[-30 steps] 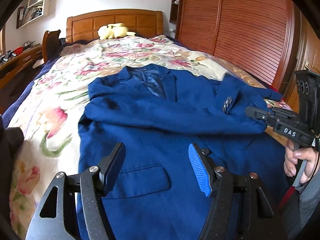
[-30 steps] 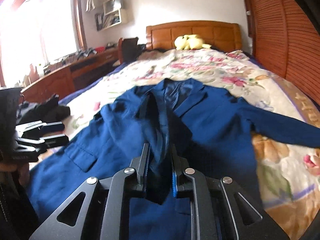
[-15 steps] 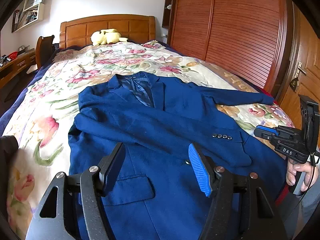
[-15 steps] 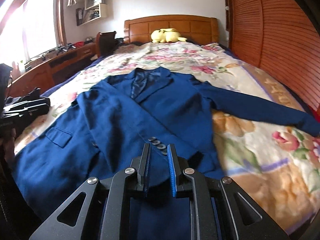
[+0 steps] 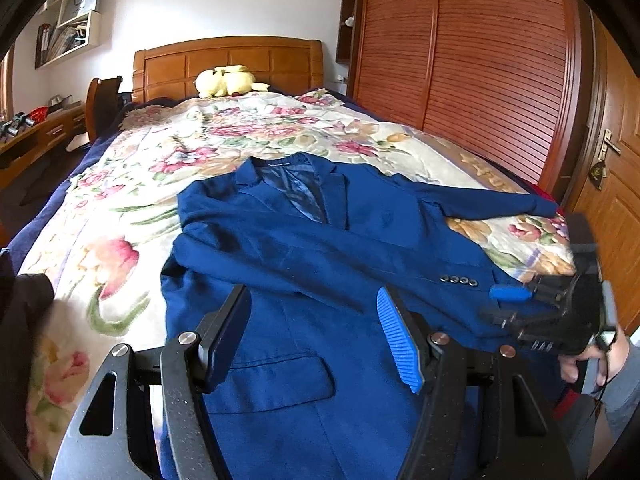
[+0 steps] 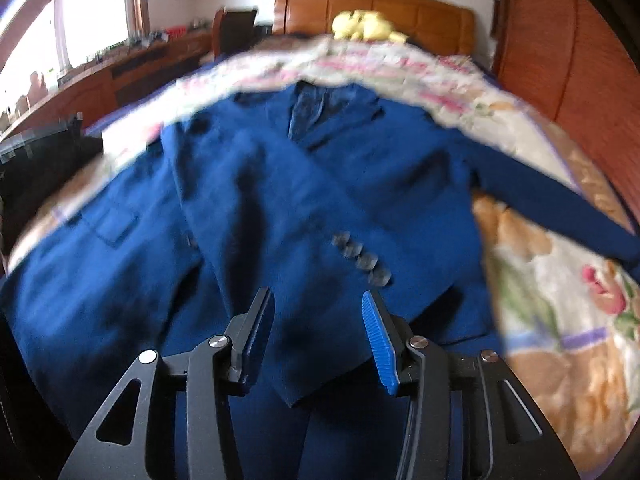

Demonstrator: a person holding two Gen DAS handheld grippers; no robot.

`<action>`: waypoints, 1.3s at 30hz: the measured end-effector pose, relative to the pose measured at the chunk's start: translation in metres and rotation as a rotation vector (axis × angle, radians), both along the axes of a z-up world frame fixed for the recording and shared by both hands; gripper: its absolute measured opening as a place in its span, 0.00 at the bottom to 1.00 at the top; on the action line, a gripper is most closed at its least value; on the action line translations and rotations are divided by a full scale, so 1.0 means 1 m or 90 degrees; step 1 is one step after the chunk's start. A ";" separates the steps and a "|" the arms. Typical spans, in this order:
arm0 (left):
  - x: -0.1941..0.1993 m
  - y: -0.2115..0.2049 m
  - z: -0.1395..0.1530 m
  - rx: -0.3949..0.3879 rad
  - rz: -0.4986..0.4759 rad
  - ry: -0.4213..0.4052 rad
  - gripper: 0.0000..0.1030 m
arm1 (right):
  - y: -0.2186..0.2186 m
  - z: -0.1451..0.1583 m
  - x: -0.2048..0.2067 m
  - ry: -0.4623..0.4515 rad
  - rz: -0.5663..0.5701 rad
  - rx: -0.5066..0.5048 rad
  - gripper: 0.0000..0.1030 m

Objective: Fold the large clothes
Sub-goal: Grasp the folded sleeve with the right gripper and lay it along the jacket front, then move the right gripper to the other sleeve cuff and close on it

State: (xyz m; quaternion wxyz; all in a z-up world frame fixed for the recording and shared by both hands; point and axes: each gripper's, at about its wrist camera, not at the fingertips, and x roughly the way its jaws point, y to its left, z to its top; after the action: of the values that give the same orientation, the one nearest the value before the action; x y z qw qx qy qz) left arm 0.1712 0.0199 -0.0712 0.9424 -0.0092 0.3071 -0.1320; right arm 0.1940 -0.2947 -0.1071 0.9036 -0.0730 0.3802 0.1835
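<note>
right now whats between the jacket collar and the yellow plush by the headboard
Only bare floral bedspread lies between the blue jacket collar and the yellow plush; the left wrist view shows it clearly.

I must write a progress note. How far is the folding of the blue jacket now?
Done: one sleeve lies folded across the blue jacket. In hand: the right tool has just opened, releasing that cuff; the left tool hangs open. Left: the other sleeve lies stretched out over the bedspread, and the body is unfolded.
</note>
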 end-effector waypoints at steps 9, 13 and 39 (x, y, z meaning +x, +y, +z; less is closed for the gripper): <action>0.004 0.007 0.003 -0.014 0.014 -0.005 0.65 | -0.009 -0.010 -0.003 0.023 -0.001 -0.002 0.46; 0.008 0.004 0.003 -0.018 0.011 -0.004 0.65 | -0.031 -0.002 -0.017 0.016 -0.023 -0.015 0.46; 0.014 -0.048 -0.023 0.023 -0.037 0.030 0.67 | -0.254 0.050 0.050 0.002 -0.398 -0.032 0.61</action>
State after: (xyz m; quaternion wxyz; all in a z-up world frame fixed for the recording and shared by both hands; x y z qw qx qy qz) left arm 0.1853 -0.0283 -0.0937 0.9308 0.0134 0.3315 -0.1538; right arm 0.2445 -0.5483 -0.0576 0.9135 0.0258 0.3900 -0.1126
